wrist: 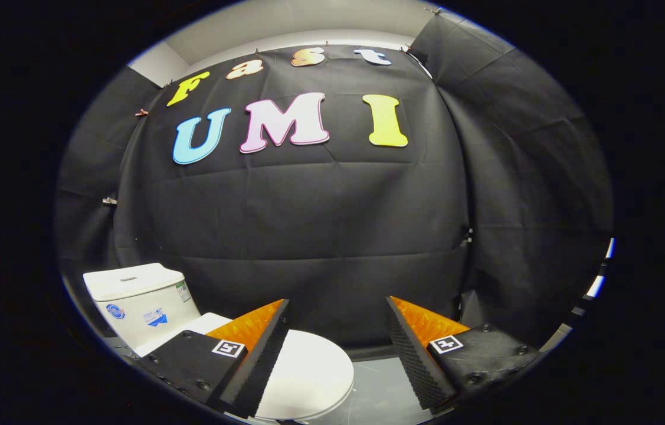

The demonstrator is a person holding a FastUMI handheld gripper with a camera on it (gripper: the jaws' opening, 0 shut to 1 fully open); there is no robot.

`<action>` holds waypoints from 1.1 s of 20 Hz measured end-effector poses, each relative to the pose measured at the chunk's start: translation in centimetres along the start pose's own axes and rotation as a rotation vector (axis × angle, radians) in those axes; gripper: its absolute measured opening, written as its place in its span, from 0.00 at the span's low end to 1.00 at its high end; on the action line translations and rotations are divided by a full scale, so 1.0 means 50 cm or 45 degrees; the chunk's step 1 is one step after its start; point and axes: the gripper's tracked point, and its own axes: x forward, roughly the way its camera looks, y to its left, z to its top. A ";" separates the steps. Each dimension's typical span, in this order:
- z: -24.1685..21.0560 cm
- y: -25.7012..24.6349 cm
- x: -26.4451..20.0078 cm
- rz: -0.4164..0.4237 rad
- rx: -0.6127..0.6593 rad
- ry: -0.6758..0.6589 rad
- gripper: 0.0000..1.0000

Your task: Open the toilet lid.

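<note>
Toilet lid [308, 372]: closed, lying flat below and left of the tool [338, 339], its long axis running from the tank [137, 301] at far left toward the near right; tool fingers spread wide, holding nothing.

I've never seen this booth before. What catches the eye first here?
The white toilet stands low ahead, its lid down and partly behind one finger of the open tool. Its tank stands beyond, against the black cloth wall.
</note>
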 end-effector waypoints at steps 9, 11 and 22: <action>-0.093 0.010 -0.054 0.048 0.067 0.120 0.98; -0.136 0.012 -0.068 0.046 0.096 0.182 0.98; -0.394 0.019 -0.159 0.022 0.492 0.656 0.98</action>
